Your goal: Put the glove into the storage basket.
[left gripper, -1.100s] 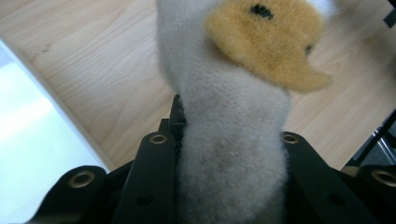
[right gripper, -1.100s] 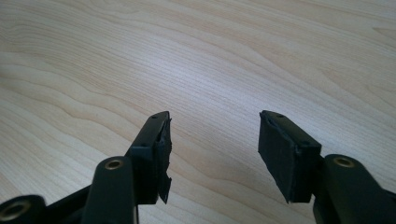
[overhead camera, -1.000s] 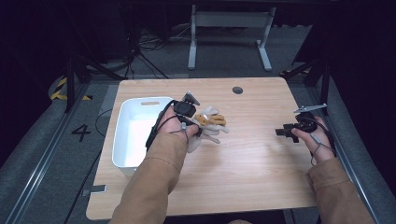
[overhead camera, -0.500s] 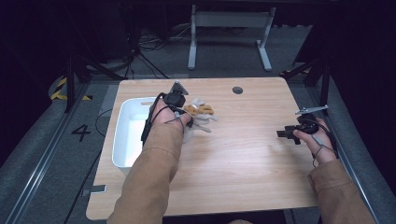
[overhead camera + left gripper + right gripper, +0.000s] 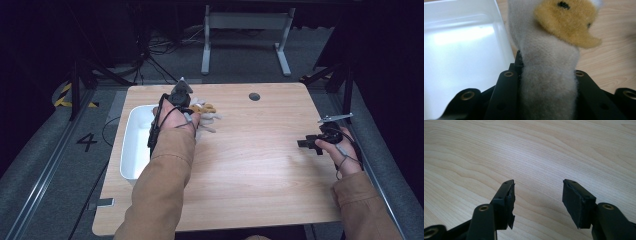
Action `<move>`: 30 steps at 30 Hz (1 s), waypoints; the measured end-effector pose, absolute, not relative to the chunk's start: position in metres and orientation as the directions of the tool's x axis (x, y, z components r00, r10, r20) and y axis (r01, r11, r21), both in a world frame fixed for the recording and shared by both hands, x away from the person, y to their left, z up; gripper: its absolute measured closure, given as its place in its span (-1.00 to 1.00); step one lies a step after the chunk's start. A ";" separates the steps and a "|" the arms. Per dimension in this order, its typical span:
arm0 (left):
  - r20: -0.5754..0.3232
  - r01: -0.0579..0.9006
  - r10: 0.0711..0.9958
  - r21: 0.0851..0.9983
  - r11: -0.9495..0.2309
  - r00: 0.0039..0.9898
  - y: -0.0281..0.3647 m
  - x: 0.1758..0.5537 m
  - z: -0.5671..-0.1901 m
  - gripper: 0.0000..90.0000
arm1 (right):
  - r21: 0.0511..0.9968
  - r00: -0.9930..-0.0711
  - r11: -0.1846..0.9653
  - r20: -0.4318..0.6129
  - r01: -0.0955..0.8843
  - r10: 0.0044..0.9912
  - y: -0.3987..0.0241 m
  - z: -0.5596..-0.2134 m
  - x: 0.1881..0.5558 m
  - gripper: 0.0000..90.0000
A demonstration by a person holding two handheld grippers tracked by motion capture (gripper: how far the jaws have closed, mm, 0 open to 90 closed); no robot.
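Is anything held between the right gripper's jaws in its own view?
No: the right gripper has its jaws apart, with bare wooden table between them.

sleeves (image 5: 160,185): tan | tongs (image 5: 537,202): black, brass-ringed screw holes | cables: black

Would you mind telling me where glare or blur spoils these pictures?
Left gripper view: glare washes out the white bin, and the plush toy is soft up close. Right gripper view: the table is sharp. High view: dark surroundings, slightly blurry.

High view down over the whole table (image 5: 260,165); 2 gripper views close above its wood, forward.
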State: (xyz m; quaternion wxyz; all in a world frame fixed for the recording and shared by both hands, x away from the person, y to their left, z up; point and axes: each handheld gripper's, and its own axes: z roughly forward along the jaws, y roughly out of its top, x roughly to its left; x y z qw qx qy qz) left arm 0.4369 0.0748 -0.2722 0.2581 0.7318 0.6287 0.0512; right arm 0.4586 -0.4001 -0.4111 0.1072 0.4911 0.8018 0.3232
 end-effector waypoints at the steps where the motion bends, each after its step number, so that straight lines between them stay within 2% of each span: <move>1: -0.249 0.892 0.948 0.448 -0.067 0.196 0.076 0.437 -0.272 0.59 | 0.622 -0.494 0.309 0.146 0.720 0.857 -0.400 -0.411 0.459 -0.02; 17: -0.310 0.894 0.947 0.444 0.065 0.084 0.108 0.436 -0.276 0.59 | 0.619 -0.494 0.306 0.154 0.723 0.856 -0.400 -0.410 0.461 -0.02; 30: -0.314 0.885 0.949 0.439 0.157 -0.012 0.140 0.432 -0.281 0.59 | 0.620 -0.501 0.311 0.155 0.720 0.851 -0.396 -0.409 0.468 -0.03</move>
